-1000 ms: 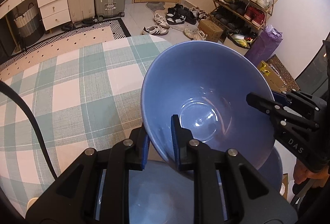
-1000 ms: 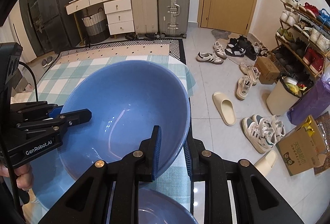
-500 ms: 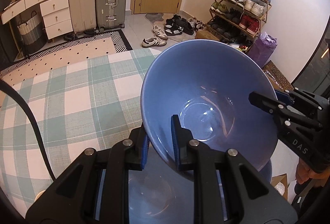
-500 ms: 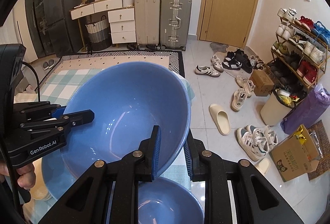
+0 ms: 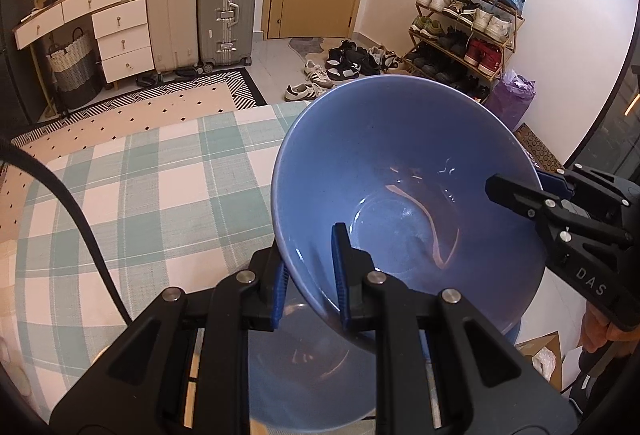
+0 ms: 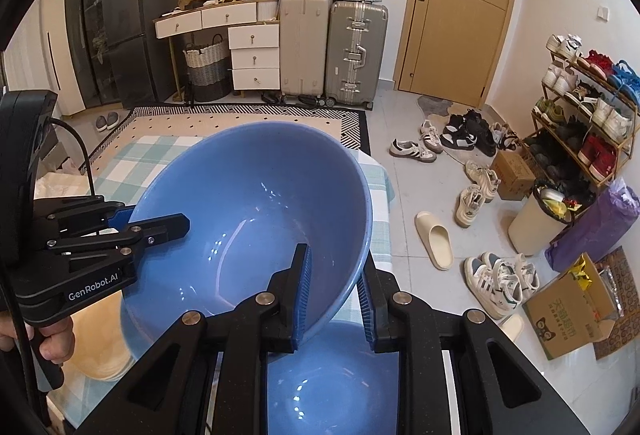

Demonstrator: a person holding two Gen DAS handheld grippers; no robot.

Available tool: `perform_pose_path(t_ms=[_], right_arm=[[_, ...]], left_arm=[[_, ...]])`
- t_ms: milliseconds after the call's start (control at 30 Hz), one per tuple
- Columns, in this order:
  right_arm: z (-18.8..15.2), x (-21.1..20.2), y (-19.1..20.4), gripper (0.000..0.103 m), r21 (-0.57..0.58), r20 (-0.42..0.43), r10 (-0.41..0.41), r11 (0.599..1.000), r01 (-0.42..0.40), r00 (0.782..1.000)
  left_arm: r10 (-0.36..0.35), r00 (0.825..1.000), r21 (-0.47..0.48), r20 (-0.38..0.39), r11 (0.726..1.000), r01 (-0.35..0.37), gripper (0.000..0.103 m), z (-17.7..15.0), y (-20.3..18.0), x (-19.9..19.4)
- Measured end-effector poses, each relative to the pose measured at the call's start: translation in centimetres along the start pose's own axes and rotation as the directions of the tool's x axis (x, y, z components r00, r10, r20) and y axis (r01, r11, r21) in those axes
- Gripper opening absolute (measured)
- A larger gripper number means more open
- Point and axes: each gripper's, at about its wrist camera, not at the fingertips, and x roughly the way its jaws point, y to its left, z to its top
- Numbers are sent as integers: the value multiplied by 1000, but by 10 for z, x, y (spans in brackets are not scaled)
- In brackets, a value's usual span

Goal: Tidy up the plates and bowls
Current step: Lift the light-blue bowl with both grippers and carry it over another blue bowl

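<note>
A large blue bowl (image 5: 400,191) is held in the air by both grippers, one on each side of its rim. My left gripper (image 5: 310,271) is shut on its near rim; it shows in the right wrist view (image 6: 156,223) at the bowl's left rim. My right gripper (image 6: 334,295) is shut on the bowl (image 6: 256,219) at the right rim; it shows in the left wrist view (image 5: 516,191). A second blue bowl (image 6: 336,383) sits on the table right below the held one, also in the left wrist view (image 5: 304,367).
The table has a green and white checked cloth (image 5: 140,195). A cream plate or bowl (image 6: 96,347) lies on the table at the left. Beyond are suitcases (image 6: 332,51), a shoe rack (image 6: 588,107) and shoes on the floor.
Both grippers have lifted the held bowl upward, away from the second bowl on the table. The grips on the rim have not changed.
</note>
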Motion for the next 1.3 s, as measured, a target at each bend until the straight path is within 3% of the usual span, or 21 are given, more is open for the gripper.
perform_pose_path(t_ms=[600, 1300], right_arm=[[-13, -21, 46, 23, -21, 12, 57, 998, -56, 998], [-36, -5, 81, 24, -48, -41, 103, 993, -105, 994]], left_arm=[[48, 999, -3, 16, 999, -48, 16, -42, 27, -67], [100, 995, -6, -27, 995, -101, 16, -68, 48, -60]])
